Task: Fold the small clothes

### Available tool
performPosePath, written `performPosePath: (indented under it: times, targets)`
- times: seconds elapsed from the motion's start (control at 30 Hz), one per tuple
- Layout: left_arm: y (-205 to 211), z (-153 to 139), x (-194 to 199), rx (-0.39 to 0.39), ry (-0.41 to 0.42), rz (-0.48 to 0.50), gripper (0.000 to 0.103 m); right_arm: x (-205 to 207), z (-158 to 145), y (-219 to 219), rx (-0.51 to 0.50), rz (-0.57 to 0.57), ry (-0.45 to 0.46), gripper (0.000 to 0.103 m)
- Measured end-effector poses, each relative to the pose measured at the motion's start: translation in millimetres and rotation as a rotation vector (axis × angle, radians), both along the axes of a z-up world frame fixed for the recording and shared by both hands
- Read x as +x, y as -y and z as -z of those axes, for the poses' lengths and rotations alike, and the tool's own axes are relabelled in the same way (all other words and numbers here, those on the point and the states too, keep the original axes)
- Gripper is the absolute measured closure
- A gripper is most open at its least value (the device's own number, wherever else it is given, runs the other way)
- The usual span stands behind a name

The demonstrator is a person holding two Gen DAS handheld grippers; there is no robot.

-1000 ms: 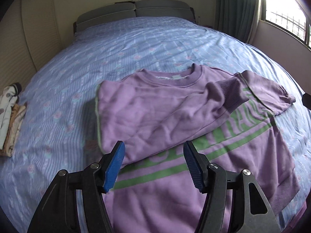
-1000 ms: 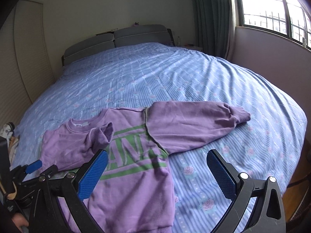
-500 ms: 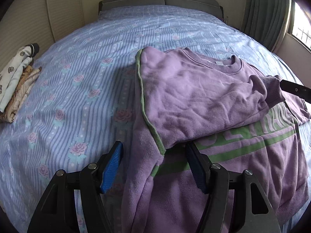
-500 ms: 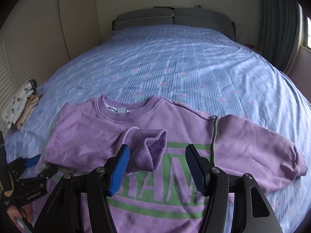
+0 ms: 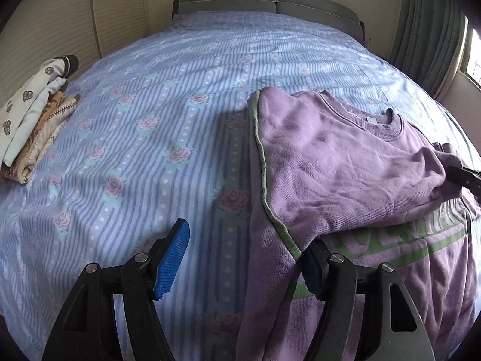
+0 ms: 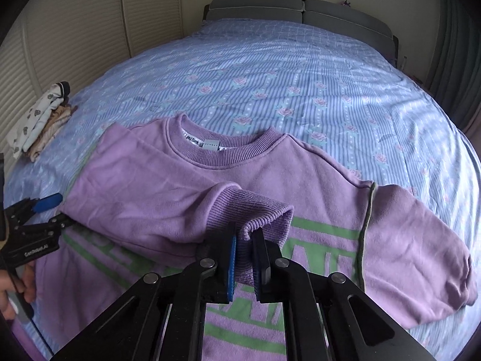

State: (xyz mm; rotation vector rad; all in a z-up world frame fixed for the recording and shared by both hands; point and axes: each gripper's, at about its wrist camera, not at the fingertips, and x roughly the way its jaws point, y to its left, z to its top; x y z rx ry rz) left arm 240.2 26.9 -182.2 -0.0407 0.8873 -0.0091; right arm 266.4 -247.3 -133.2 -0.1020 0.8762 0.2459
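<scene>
Striped rose-print bedspread under purple sweatshirt — right tongs clenched on cuff, left tongs released.

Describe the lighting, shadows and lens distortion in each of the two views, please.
Left wrist view: daylight from the window at right; a soft shadow falls on the bedspread beside the purple sweatshirt; fisheye bulges the bed, corners dark. Right wrist view: even, dim light, no glare; the same bulge; the right gripper looks sharp.
</scene>
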Motion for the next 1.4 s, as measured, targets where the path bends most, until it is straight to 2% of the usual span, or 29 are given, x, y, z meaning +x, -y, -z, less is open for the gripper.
performPosePath:
  times: [0.1, 0.27, 0.4, 0.47, 0.6, 0.77, 0.83, 0.93, 1.07, 1.23, 1.4]
  targets:
    - [-12.8, 0.4, -0.4, -0.013, 0.003, -0.027, 0.029, -4.5, 7.0, 3.6, 0.019, 0.006, -0.026, 0.094]
    - [-14.0, 7.5, -4.9, 0.011, -0.009, -0.024, 0.027, -9.1, 37.4, 8.8, 0.038, 0.040, -0.099, 0.094]
    - [-8.9, 1.3, -11.4, 0.010, 0.000, -0.009, 0.028, -15.9, 33.1, 14.6, 0.064, 0.076, -0.095, 0.093]
    - [-5.9, -4.1, -15.8, 0.009, 0.009, 0.002, 0.028, -19.4, 29.2, 16.4, 0.076, 0.088, -0.097, 0.086]
    - [5.2, -18.9, -27.5, 0.009, 0.034, 0.047, 0.028, -32.0, 17.8, 20.4, 0.075, 0.111, -0.074, 0.066]
    - [23.3, -38.2, -39.9, 0.002, 0.051, 0.094, 0.028, -54.6, 2.8, 37.0, 0.124, 0.166, -0.053, 0.064]
    - [33.5, -44.8, -42.5, -0.010, 0.054, 0.112, 0.027, -66.8, -3.7, 48.9, 0.133, 0.209, -0.031, 0.055]
    - [54.3, -52.8, -44.0, -0.026, 0.058, 0.144, 0.025, -85.6, -14.3, 76.9, 0.143, 0.293, 0.012, 0.044]
    - [96.0, -61.3, -43.7, -0.032, 0.069, 0.200, 0.021, -101.9, -21.7, 133.7, 0.157, 0.451, 0.047, 0.044]
    - [164.7, -70.5, -36.1, -0.030, 0.082, 0.289, 0.020, -114.1, -15.5, 224.5, 0.230, 0.704, 0.050, 0.044]
    - [226.9, -75.1, -23.5, -0.031, 0.097, 0.337, 0.016, -109.9, -5.5, 285.5, 0.296, 0.820, 0.059, 0.044]
